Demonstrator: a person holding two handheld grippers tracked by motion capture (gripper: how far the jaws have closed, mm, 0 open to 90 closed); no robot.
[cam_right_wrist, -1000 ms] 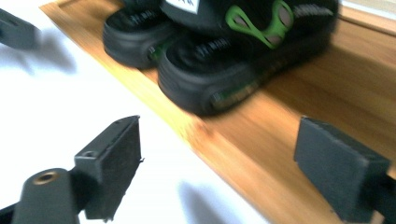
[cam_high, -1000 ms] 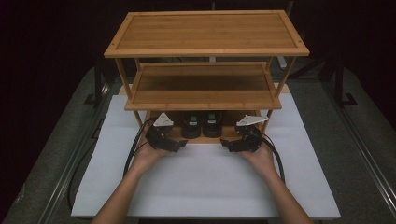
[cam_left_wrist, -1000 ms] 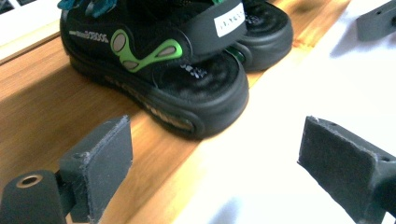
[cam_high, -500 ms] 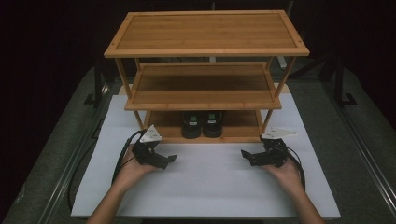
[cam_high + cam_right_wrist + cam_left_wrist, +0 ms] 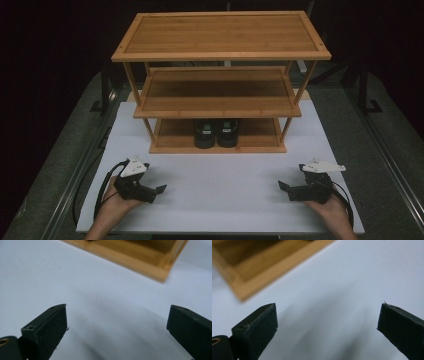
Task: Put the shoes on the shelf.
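Both tongs released, nothing between the jaws. Left gripper (image 5: 161, 189) sits low over the near-left part of the white tabletop sheet (image 5: 220, 185), held in the person's left hand (image 5: 112, 210), jaws pointing twd the middle of the table; grey three-cornered plate on top, black cable looping off to the left. Left gripper view: two black jaws stand wide apart over bare white surface. Its jaws have just been opening, w/ no thing between them. Right gripper (image 5: 283, 186) mirrors it at the near-right, in the right hand (image 5: 332, 212), jaws pointing inward too, well apart from the left one. Right gripper view: same wide gap, white sheet underneath, blurred; its jaws have also just been opening, again empty. The pair of black shoes w/ green-and-white insoles (image 5: 216, 133) stands side by side, touching or nearly so, on the bottom shelf of the three-tier bamboo wooden rack (image 5: 220, 34), about centred, toes facing the person. Rack sits at the far half of the sheet; middle and top shelves bare wood. Both grippers are well clear of rack and shoes. A blurred corner of the rack's bottom frame shows at the top left of the left gripper view (image 5: 249, 272) and at the top right of the right gripper view (image 5: 140, 257).
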